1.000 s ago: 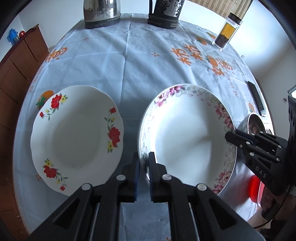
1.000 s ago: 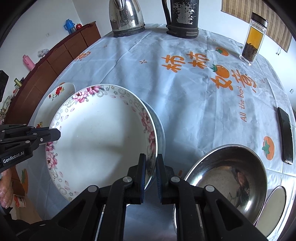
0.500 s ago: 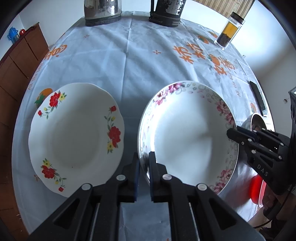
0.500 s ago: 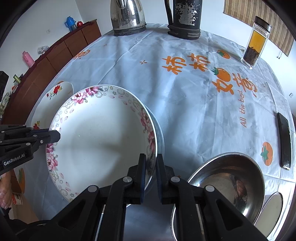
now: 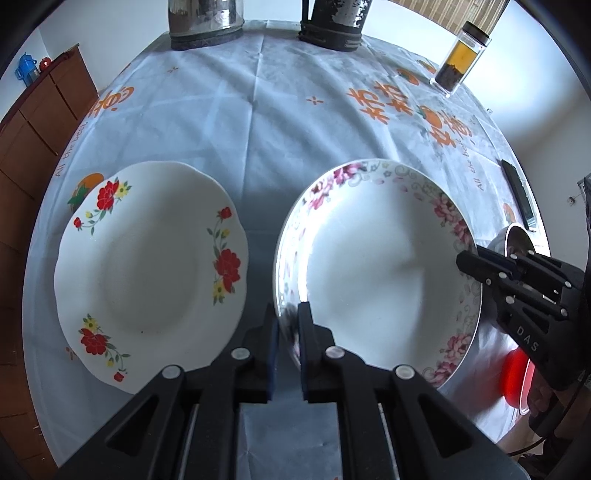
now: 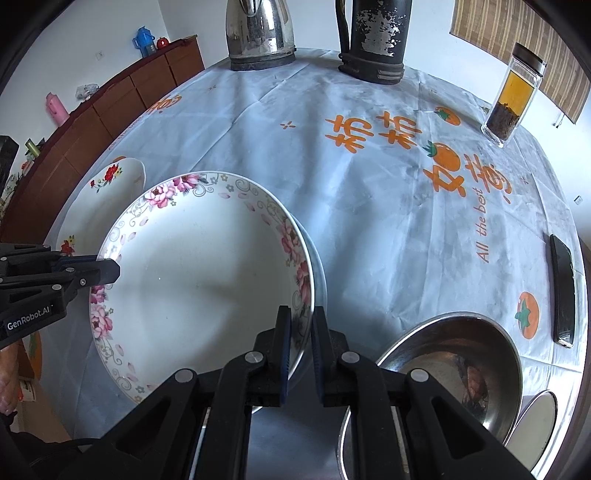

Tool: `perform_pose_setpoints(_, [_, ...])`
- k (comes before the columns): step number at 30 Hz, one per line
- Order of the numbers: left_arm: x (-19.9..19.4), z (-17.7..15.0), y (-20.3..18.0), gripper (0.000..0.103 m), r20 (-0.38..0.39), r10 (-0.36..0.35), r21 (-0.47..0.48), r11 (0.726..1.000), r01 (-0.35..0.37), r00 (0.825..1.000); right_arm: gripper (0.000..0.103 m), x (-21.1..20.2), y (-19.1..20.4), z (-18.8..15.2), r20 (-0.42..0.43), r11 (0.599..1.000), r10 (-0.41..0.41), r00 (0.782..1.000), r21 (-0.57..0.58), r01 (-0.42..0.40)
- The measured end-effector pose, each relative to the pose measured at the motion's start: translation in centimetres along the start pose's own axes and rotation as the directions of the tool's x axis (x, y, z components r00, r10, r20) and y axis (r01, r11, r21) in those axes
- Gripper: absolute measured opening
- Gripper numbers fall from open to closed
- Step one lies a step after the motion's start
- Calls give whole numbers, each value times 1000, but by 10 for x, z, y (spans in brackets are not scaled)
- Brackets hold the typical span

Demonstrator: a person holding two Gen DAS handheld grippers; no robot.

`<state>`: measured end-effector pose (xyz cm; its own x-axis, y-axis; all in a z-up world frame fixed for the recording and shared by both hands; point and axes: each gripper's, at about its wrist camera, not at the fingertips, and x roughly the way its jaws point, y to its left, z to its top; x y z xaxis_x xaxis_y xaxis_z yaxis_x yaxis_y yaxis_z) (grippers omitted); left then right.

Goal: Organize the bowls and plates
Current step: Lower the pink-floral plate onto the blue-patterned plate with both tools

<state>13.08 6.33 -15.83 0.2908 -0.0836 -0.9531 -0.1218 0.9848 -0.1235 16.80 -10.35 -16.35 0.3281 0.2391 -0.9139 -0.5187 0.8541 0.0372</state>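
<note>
A pink-flowered plate [image 5: 376, 266] is held by both grippers. My left gripper [image 5: 287, 325] is shut on its near left rim. My right gripper [image 6: 300, 328] is shut on its right rim; it also shows in the left wrist view [image 5: 476, 264]. In the right wrist view the pink-flowered plate [image 6: 199, 273] sits just above a pale blue plate [image 6: 318, 273] whose edge peeks out at its right. A red-flowered white plate [image 5: 147, 269] lies on the tablecloth to the left, also in the right wrist view [image 6: 107, 192].
A steel bowl [image 6: 454, 369] lies at the right, with a smaller steel dish [image 6: 539, 413] beyond it. A kettle [image 6: 258, 33], a dark thermos [image 6: 376, 40], a glass tea jar [image 6: 513, 96] and a black phone [image 6: 563, 291] stand on the table [image 6: 332, 122]. A wooden cabinet [image 6: 122, 99] is left.
Both grippers keep their hold on the pink-flowered plate. The plate has sunk slightly and sits lower in both views.
</note>
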Motion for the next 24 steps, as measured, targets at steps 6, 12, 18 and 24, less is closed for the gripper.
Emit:
perform_pose_setpoints(6, [2, -1, -1, 7, 1, 7, 2, 1000, -7, 1000, 12, 0, 1, 1, 2, 1000, -6, 1000, -7, 6])
perform_pose_setpoints(12, [3, -1, -1, 8, 4, 14, 6, 1000, -14, 1000, 12, 1, 3, 1, 8, 1000, -20, 1000, -20, 20])
perform_pose_setpoints(18, [5, -1, -3, 8, 2, 20, 9, 1000, -20, 1000, 12, 0, 5, 2, 12, 999, -30, 999, -29, 30])
perform_pose_setpoints(24, [7, -1, -5, 9, 1, 23, 13, 1000, -23, 1000, 12, 1, 6, 3, 15, 998, -42, 999, -38, 43])
